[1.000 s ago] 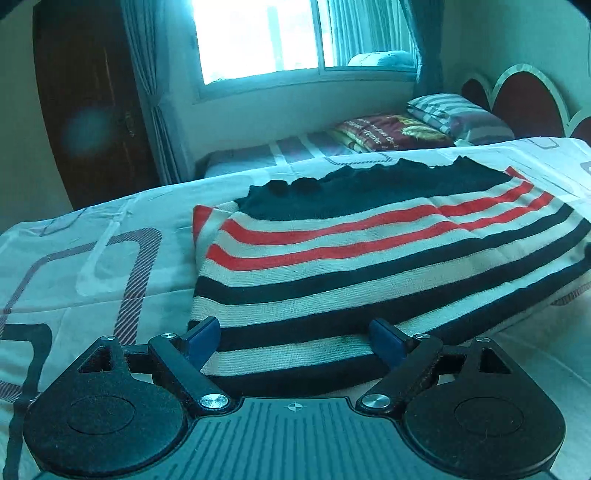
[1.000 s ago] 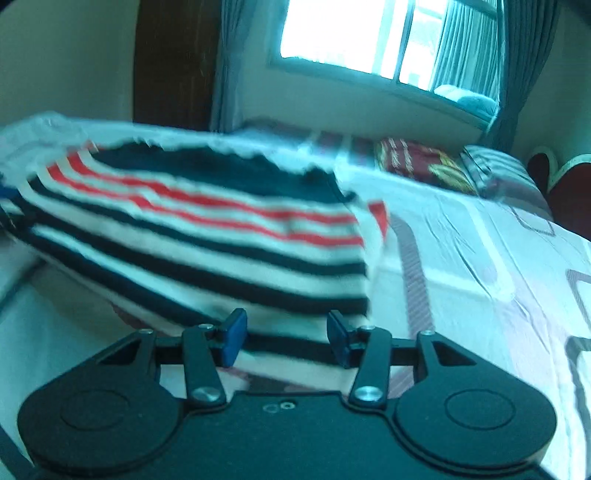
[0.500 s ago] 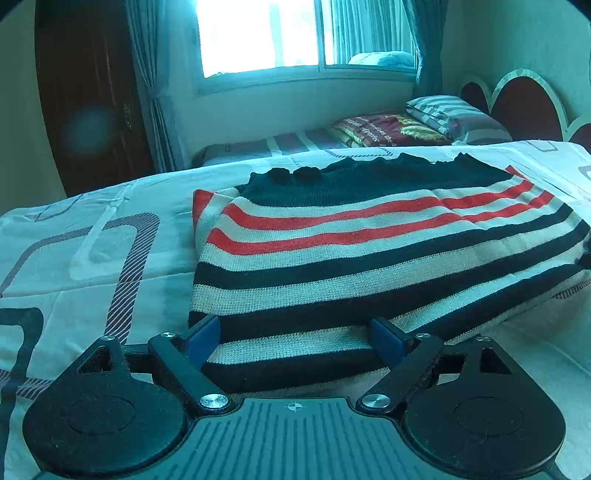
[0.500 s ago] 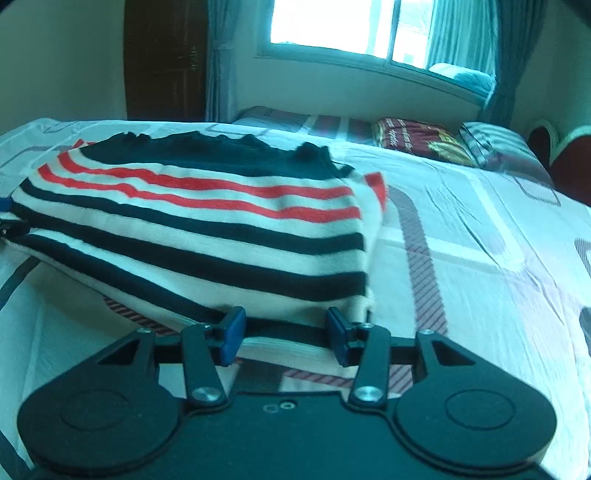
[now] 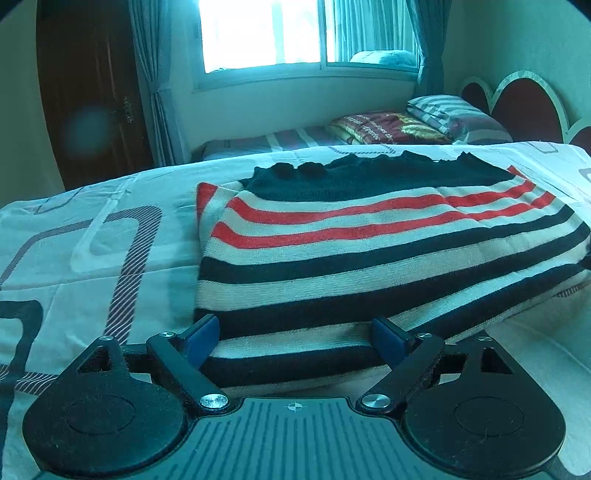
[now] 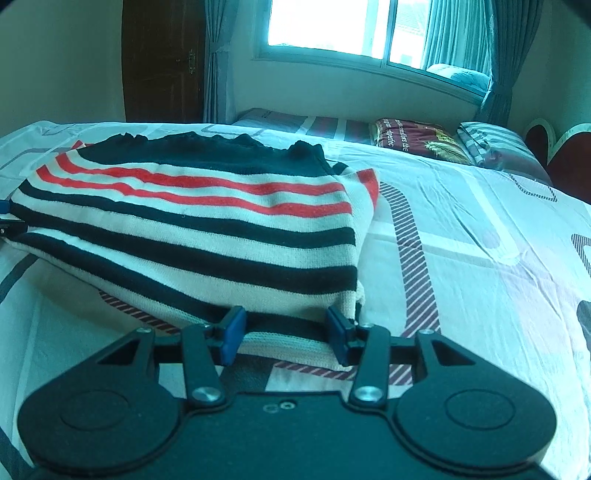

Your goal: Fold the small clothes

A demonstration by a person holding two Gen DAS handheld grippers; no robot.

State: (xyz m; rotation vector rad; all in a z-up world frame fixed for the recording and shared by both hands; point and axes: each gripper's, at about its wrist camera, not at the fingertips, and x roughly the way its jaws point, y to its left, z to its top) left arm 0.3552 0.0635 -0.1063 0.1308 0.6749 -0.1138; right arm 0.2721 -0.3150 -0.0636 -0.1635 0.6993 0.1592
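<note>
A knitted striped garment (image 5: 369,251), black, cream and red, lies folded flat on the bed. It also shows in the right wrist view (image 6: 207,229). My left gripper (image 5: 295,336) is open with its blue pads on either side of the garment's near left edge. My right gripper (image 6: 286,332) is open at the garment's near right corner, pads astride the hem. Neither holds the cloth.
The bedsheet (image 5: 92,258) is white with grey and striped shapes. Pillows (image 5: 454,114) and a folded blanket (image 5: 388,129) lie on a second bed at the back, near the headboard (image 5: 524,103). A window (image 6: 369,33) and a dark door (image 6: 162,62) are behind.
The garment has settled flat on the bed. Both grippers have dropped lower and stayed open at its near edge; the right view is now steady.
</note>
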